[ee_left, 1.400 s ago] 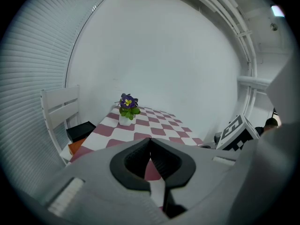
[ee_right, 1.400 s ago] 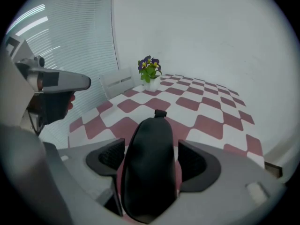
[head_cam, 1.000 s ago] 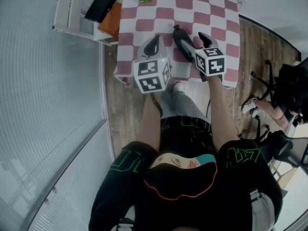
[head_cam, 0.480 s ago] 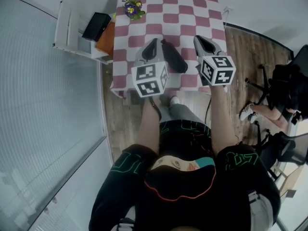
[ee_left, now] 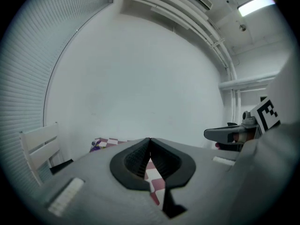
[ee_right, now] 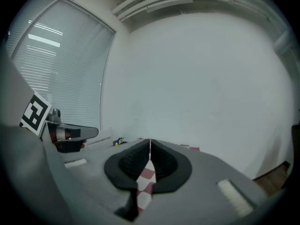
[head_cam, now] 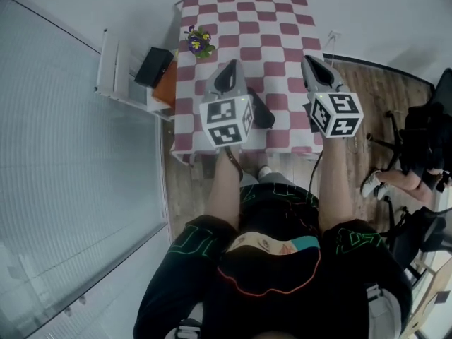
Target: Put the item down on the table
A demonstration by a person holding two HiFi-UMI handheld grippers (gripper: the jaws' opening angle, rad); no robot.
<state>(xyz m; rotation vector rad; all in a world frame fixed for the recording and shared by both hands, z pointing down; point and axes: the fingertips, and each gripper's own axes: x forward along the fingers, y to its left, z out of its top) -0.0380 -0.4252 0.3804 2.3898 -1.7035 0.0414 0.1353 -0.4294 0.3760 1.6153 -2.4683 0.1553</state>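
Checkered tabletop point(head_cam: 282, 20); dark item point(head_cam: 262, 114) lies on it; looks rigid, light; grab mid-body; left gripper point(head_cam: 228, 67), right gripper point(head_cam: 311, 61) fingers clenched, empty.

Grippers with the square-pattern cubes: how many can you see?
2. The left gripper hovers above the checked table's near edge; the right gripper hovers at the table's right side. None seem hidden.

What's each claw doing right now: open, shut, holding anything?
Left claw: shut, nothing between its jaws.
Right claw: shut, nothing between its jaws.
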